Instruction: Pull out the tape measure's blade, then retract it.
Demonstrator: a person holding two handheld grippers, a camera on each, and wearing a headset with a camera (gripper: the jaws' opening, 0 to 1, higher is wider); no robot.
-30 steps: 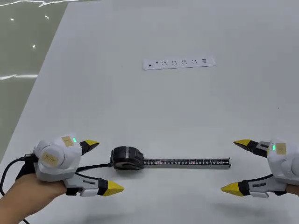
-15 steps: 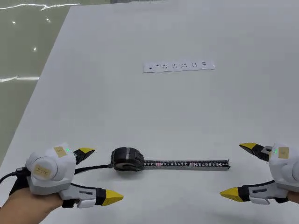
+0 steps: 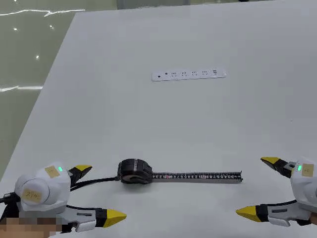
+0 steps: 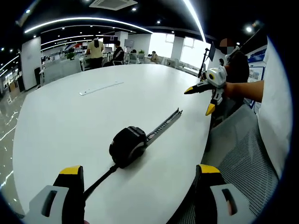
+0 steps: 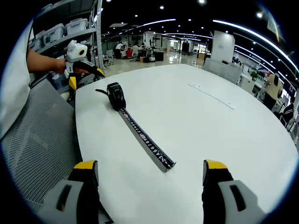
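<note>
Tape measure (image 3: pixel 134 171) lying with blade (image 3: pixel 197 176) out between left gripper (image 3: pixel 102 192) and right gripper (image 3: pixel 257 186), both jaws hanging released and touching nothing, white worktop (image 3: pixel 173 119) carrying power strip (image 3: pixel 188 74), open office (image 5: pixel 154 46) behind.

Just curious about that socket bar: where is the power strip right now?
In the head view the power strip lies flat on the white table, toward its far side, well beyond the tape measure.

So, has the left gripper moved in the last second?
Yes. The left gripper has pulled back toward the person, farther from the tape measure.
</note>
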